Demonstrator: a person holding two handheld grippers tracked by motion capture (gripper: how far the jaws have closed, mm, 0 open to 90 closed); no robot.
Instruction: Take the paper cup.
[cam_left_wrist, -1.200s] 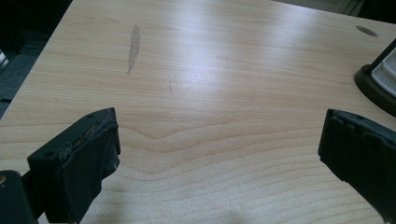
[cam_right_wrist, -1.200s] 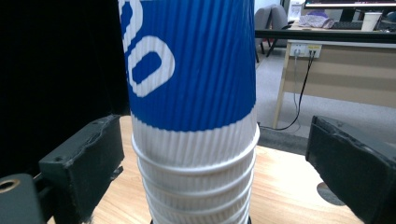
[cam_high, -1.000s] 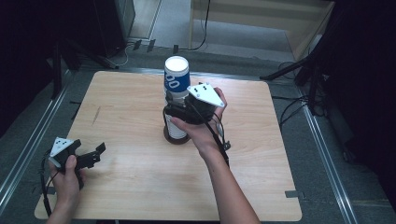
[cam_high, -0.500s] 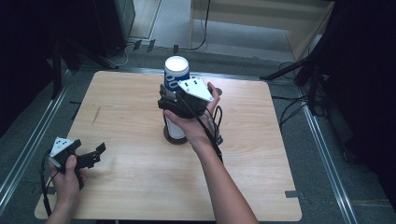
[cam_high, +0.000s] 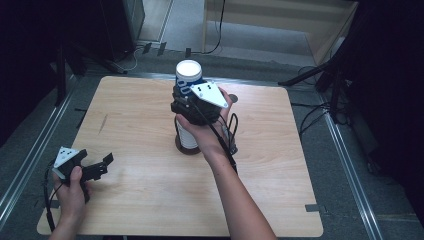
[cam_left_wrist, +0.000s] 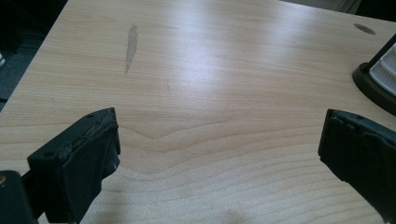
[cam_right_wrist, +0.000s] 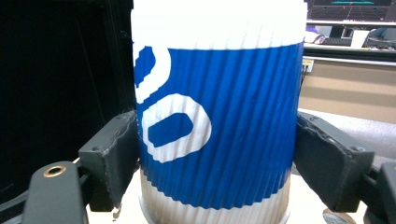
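Top cup (cam_high: 189, 76): blue and white ribbed paper cup, uppermost of a stack standing upright near the middle of the wooden table (cam_high: 150, 195); in the right gripper view (cam_right_wrist: 217, 116) rim cut off by the top edge, large white lettering only partly readable
Lower stack (cam_high: 186, 136): white ribbed cups under the blue one, largely hidden behind the hand and gripper body in the high view; number of cups impossible to tell
Base (cam_high: 184, 149): dark round foot under the stack, resting on the table; also at the right edge of the left gripper view (cam_left_wrist: 369, 86), mostly cut off
Right gripper (cam_high: 182, 95): jaws just closing, now pressed against both sides of the top cup; pads (cam_right_wrist: 116, 154) touching the blue wall left and right; fingertips hidden behind the cup in the high view
Left gripper (cam_high: 97, 166): held low over the near left part of the table, well apart from the stack; jaws spread wide, nothing between them, bare wood in the gap (cam_left_wrist: 219, 154)
Table mark (cam_left_wrist: 131, 46): grey smear on the wood beyond the left gripper; nature unclear
Surroundings: dark floor and cables around the table, hard to make out
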